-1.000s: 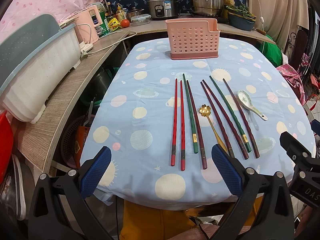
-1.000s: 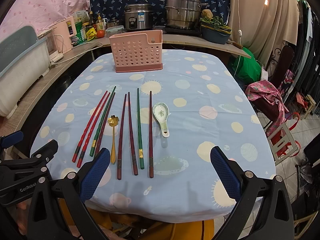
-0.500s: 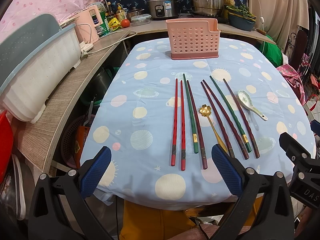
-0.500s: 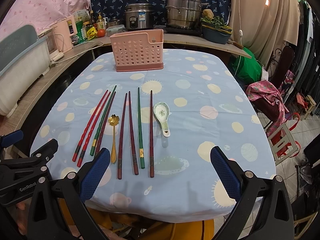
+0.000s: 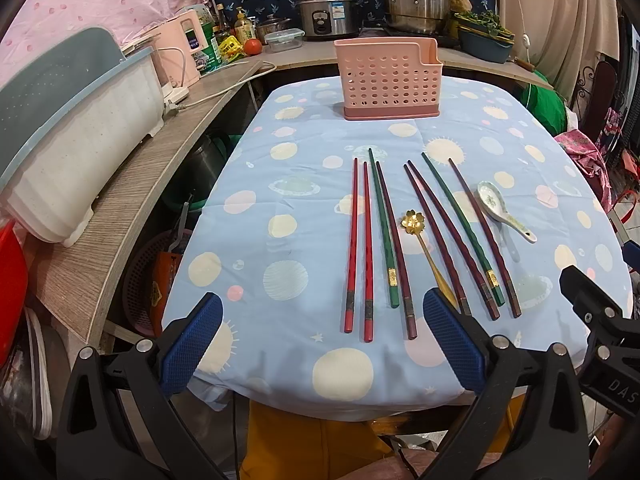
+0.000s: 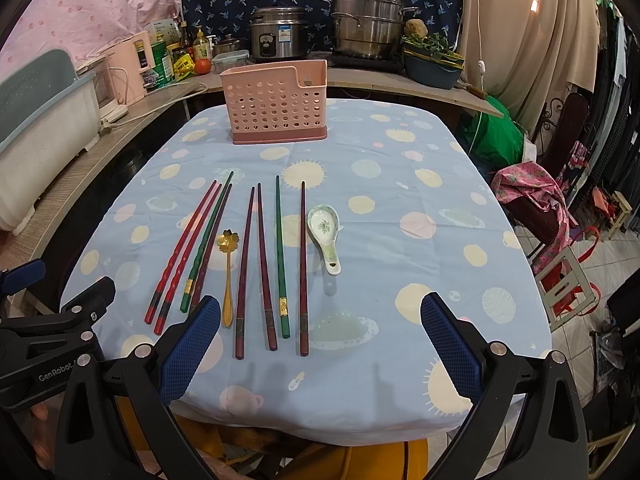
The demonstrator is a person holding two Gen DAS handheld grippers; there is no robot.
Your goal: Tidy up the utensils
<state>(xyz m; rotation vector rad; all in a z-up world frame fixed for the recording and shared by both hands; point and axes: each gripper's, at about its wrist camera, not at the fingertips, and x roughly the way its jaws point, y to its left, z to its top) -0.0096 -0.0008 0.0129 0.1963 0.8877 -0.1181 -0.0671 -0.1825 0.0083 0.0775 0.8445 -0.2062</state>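
Several chopsticks lie side by side on the blue tablecloth: two red ones [image 5: 358,244] [image 6: 182,254], green ones [image 5: 383,226] [image 6: 280,254] and dark maroon ones [image 5: 482,236] [image 6: 303,264]. A gold flower spoon [image 5: 424,248] [image 6: 227,272] lies among them. A white ceramic spoon [image 5: 502,210] [image 6: 326,236] lies to their right. A pink perforated utensil holder [image 5: 389,78] [image 6: 276,102] stands upright at the table's far end. My left gripper [image 5: 320,340] is open and empty at the near edge, before the red chopsticks. My right gripper [image 6: 320,340] is open and empty before the maroon ones.
A wooden counter [image 5: 132,184] runs along the left with a dish rack [image 5: 68,140] and a pink appliance [image 5: 182,50]. Pots and a rice cooker [image 6: 278,38] stand behind the holder. Chairs and a pink cloth [image 6: 536,196] sit to the right of the table.
Both grippers have crept slightly forward toward the utensils. Nothing on the table has moved.
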